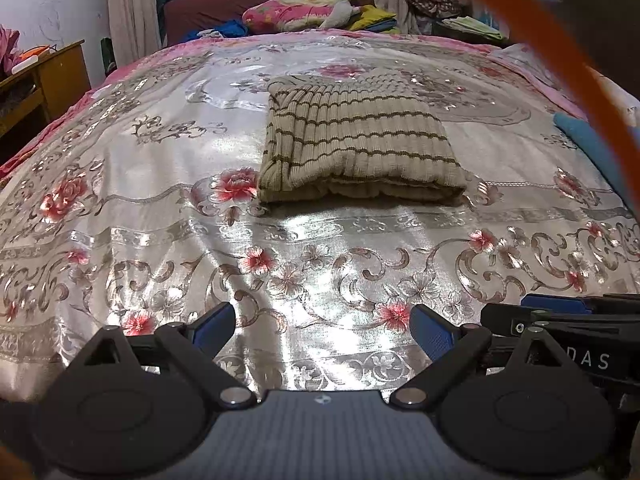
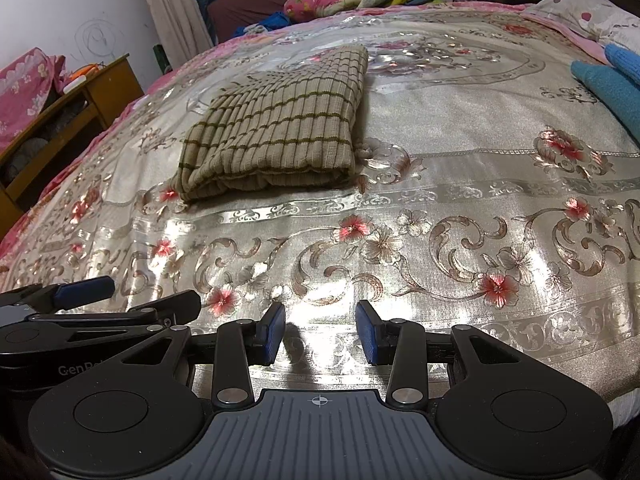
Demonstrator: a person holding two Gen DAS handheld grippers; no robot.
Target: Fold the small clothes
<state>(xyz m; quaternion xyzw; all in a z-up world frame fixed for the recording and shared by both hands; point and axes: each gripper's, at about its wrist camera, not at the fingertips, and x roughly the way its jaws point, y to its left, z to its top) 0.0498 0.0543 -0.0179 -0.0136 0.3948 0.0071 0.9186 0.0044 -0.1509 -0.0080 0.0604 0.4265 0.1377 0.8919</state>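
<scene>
A beige ribbed garment with thin brown stripes lies folded into a compact rectangle on the silver floral bedspread; it also shows in the right wrist view. My left gripper is open and empty, low over the bedspread, well short of the garment. My right gripper is open and empty, also near the bed's front edge, to the garment's right. Each gripper shows at the edge of the other's view.
A blue cloth lies at the bed's right side. A wooden bedside table stands to the left. Pillows and piled clothes sit on a maroon sofa beyond the bed. An orange strap crosses the left view.
</scene>
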